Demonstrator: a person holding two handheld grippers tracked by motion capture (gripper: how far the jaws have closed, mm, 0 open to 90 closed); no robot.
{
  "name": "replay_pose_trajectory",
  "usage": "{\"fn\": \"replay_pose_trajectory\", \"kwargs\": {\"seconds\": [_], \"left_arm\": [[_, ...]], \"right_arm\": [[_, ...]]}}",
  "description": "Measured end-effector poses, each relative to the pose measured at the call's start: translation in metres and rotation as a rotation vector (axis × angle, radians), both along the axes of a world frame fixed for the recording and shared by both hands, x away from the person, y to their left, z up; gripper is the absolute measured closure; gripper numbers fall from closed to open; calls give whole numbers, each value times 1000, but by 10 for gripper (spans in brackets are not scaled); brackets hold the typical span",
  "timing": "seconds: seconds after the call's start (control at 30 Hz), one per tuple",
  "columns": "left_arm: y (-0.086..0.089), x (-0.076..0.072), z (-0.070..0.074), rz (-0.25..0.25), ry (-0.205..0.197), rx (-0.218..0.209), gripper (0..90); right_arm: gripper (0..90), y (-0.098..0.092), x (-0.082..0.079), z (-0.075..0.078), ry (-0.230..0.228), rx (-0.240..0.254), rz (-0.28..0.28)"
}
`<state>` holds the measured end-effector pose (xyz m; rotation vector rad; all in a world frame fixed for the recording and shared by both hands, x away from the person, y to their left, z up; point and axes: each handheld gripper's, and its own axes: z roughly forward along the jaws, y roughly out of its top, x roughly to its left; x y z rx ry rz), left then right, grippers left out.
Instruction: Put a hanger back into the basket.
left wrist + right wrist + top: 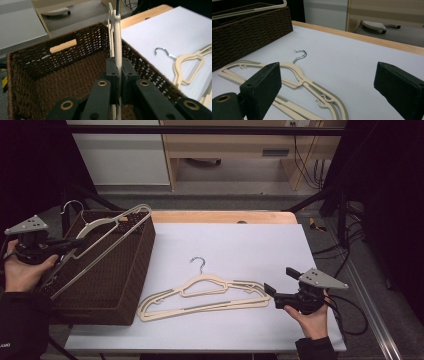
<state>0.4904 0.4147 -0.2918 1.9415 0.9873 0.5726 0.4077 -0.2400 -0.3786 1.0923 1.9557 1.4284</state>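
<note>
Cream hangers (202, 296) lying flat on the white tabletop (240, 245), long axis running left-right, just left of the right tongs (275, 281), spread wide. Left tongs (117, 75) pinching another hanger (102, 240) above the wicker basket (131, 270).

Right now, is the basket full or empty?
Nearly empty: the basket has a bare woven floor, with just one hanger held over it by the left gripper.
</note>
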Motion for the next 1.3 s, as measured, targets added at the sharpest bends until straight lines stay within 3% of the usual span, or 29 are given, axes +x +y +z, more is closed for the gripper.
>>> {"fn": "replay_pose_trajectory", "kwargs": {"seconds": [0.27, 0.43, 0.73, 0.93, 1.07, 1.13, 1.17, 1.27, 1.3], "left_arm": [[18, 1, -12, 30, 24, 0, 861], [18, 3, -25, 49, 38, -11, 860], [1, 18, -69, 66, 133, 87, 860], [6, 20, -84, 112, 192, 115, 850], [12, 19, -87, 160, 204, 81, 837], [15, 18, -86, 195, 215, 98, 799], [16, 17, -85, 201, 214, 86, 766], [19, 14, -82, 230, 184, 75, 632], [20, 12, -81, 237, 171, 91, 578]], "right_arm": [[76, 1, 1, -1, -3, -16, 3], [76, 1, 1, -2, 2, -16, -2], [75, 1, 1, -4, 6, -18, -2], [75, 2, 2, -6, 12, -26, 1], [75, 3, 2, -6, 14, -24, -2], [75, 3, 3, -6, 12, -26, -3], [74, 3, 3, -6, 14, -27, -2], [74, 3, 3, -6, 14, -26, -2], [73, 3, 3, -6, 15, -28, 1]]}}
